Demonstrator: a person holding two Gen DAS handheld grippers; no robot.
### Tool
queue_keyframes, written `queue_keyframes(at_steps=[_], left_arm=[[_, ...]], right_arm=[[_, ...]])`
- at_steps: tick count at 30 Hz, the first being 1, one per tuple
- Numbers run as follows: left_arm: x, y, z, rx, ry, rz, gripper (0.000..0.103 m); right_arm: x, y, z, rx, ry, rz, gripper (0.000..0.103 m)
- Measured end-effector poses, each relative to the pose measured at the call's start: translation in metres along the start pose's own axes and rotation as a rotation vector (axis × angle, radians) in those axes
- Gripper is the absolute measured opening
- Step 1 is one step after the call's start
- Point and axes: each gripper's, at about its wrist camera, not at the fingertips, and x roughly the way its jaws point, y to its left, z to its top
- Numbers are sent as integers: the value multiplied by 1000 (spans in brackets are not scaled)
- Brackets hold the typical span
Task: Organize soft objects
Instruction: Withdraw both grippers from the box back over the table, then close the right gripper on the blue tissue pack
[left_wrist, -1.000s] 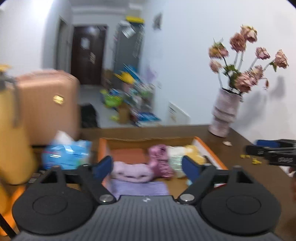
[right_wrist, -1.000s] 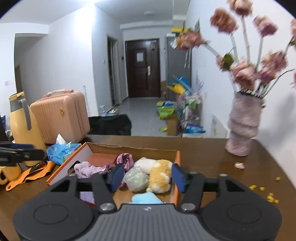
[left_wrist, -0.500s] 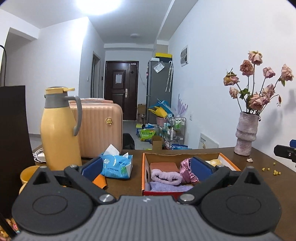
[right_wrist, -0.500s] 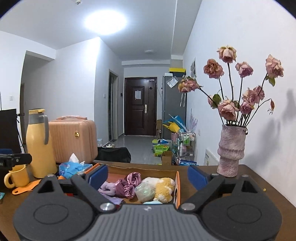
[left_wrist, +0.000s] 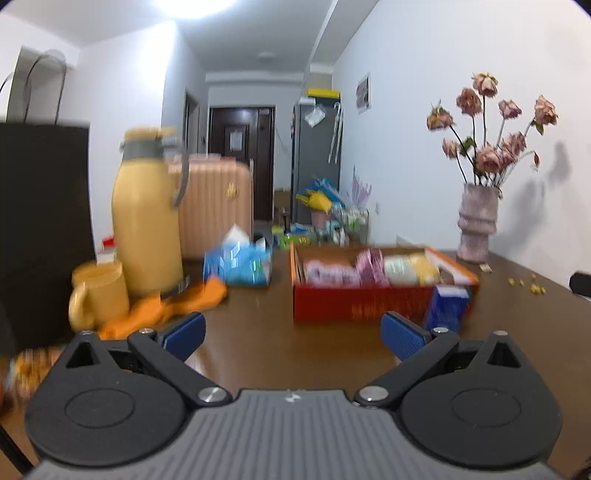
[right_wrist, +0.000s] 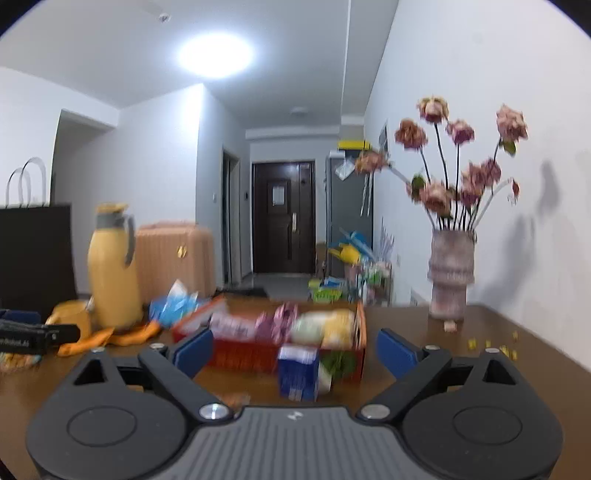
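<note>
Left wrist view: left tool (left_wrist: 291, 334) and right tool (right_wrist: 293, 352) gaped wide, empty; soft objects (left_wrist: 373, 271) filled box (left_wrist: 362, 306) at 12 o'clock; sorting seemed finished.

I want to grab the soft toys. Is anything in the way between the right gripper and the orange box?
Yes. A small blue carton stands on the table right in front of the orange box, between it and the open, empty right gripper.

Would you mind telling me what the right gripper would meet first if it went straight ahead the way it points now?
Most likely the small blue carton standing before the orange box; the open right gripper points almost at it, though blur leaves depth unclear.
</note>
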Motion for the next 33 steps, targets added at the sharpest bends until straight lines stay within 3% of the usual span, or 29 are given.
queue_keyframes(at_steps=[3,7,10,13,17,22,24,25,26,27,31,33], left_arm=[[-15,5,-25,-35,49,-36,103],[-4,-5,-33,37,89,-46,103],[11,-11,-27,34,87,-47,103],[30,-14,-21,22,102,-72,103],[63,-19,-17,33,131,-71,103],[104,-24,-7,41,158,-76,103],[116,-25,-4,39,153,-69,103],[119,-24,-2,35,155,-67,103],[123,-23,-1,29,159,-63,103],[124,-22,-1,21,161,-61,103],[125,-13,-5,12,180,-38,103],[120,-9,-6,3,184,-34,103]], right_arm=[[-20,6,-29,40,75,24,95],[-14,1,-47,110,185,87,95],[2,2,-40,76,169,20,95],[20,-2,-34,99,166,17,95],[62,-7,-23,91,185,3,95],[155,-3,-11,61,255,-35,95],[191,2,-8,36,302,-43,91],[209,4,-7,25,315,-53,81],[221,5,-8,11,323,-72,61],[235,5,-10,-1,349,-103,51],[233,1,-11,68,351,-41,47],[202,1,-7,149,315,117,47]])
